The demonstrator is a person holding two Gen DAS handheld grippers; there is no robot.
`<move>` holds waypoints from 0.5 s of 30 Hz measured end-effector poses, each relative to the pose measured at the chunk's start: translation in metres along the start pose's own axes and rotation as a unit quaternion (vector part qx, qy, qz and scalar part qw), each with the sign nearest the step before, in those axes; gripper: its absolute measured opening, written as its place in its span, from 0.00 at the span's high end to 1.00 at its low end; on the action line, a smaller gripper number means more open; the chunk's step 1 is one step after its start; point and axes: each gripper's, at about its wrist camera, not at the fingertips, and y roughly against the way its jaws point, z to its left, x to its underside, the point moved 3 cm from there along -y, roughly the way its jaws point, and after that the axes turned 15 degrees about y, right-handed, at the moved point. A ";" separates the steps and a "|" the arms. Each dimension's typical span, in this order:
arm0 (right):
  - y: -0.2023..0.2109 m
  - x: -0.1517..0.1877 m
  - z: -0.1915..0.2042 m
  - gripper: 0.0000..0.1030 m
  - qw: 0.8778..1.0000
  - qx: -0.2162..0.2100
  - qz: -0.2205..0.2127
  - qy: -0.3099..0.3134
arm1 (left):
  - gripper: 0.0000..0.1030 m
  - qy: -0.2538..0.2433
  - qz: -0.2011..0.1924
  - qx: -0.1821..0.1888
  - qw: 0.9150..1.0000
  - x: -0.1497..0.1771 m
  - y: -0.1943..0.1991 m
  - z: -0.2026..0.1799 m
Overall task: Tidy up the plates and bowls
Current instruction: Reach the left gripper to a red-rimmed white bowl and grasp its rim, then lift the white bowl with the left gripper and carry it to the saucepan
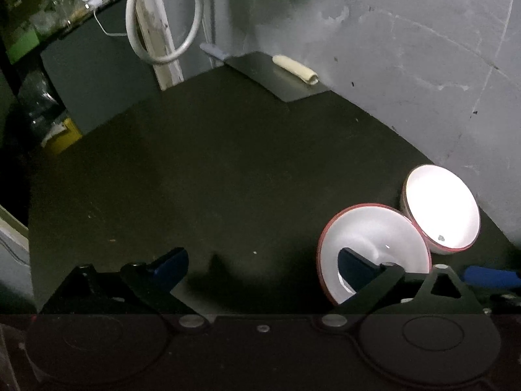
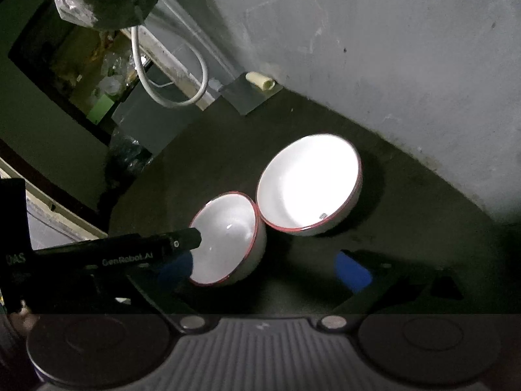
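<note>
Dark tabletop (image 1: 211, 179) fills our left view; our left gripper (image 1: 260, 260) is spread, one finger inside the near bowl (image 1: 371, 234) at lower right — it could tip. Right view: right gripper (image 2: 263, 267) open, empty; rims touch the far bowl (image 2: 309, 182) — they may clink.

White lettering reading "GenRobot.AI" runs along the black left gripper (image 2: 182, 244) body in the right wrist view; beside it, dimmer letters look like "DAS", though the darkness leaves that uncertain.
</note>
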 end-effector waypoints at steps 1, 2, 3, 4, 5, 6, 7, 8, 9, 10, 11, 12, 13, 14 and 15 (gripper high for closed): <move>-0.002 0.001 0.000 0.11 1.000 -0.006 0.001 0.000 | 0.12 -0.001 0.006 0.000 1.000 0.001 0.000 -0.001; -0.004 0.001 0.000 0.16 1.000 -0.016 0.000 0.000 | 0.15 -0.001 0.015 0.000 1.000 0.002 -0.002 -0.001; -0.006 0.003 0.000 0.20 1.000 -0.025 -0.002 0.002 | 0.26 0.001 0.026 0.002 1.000 0.004 -0.004 -0.002; -0.007 0.004 0.000 0.22 1.000 -0.031 -0.003 0.002 | 0.33 0.004 0.037 0.009 0.999 0.006 -0.006 -0.003; -0.010 0.004 -0.001 0.26 0.999 -0.035 -0.001 0.001 | 0.36 0.011 0.039 0.016 0.999 0.007 -0.006 -0.003; -0.013 0.006 -0.003 0.32 0.999 -0.041 -0.001 -0.001 | 0.43 0.018 0.041 0.023 0.999 0.008 -0.006 -0.004; -0.012 0.006 -0.004 0.34 0.999 -0.044 -0.004 -0.002 | 0.50 0.022 0.045 0.030 0.998 0.009 -0.006 -0.005; -0.013 0.006 -0.004 0.36 0.999 -0.045 -0.005 -0.002 | 0.53 0.024 0.047 0.034 0.998 0.009 -0.006 -0.007; -0.014 0.006 -0.005 0.36 0.999 -0.046 -0.007 -0.002 | 0.59 0.024 0.049 0.037 0.998 0.010 -0.005 -0.010; -0.015 0.005 -0.006 0.37 0.999 -0.050 -0.010 -0.003 | 0.64 0.022 0.049 0.038 0.998 0.011 -0.005 -0.013; -0.015 0.005 -0.007 0.39 0.998 -0.053 -0.012 -0.004 | 0.67 0.018 0.050 0.041 0.998 0.012 -0.005 -0.015; -0.015 0.005 -0.007 0.43 0.998 -0.055 -0.013 -0.004 | 0.73 0.016 0.051 0.044 0.998 0.013 -0.004 -0.018; -0.016 0.004 -0.008 0.46 0.998 -0.056 -0.013 -0.005 | 0.77 0.015 0.052 0.047 0.997 0.013 -0.004 -0.019; -0.016 0.005 -0.009 0.52 0.998 -0.058 -0.013 -0.007 | 0.80 0.015 0.054 0.051 0.997 0.014 -0.004 -0.021; -0.018 0.004 -0.010 0.55 0.998 -0.059 -0.013 -0.009 | 0.83 0.014 0.054 0.054 0.997 0.015 -0.004 -0.022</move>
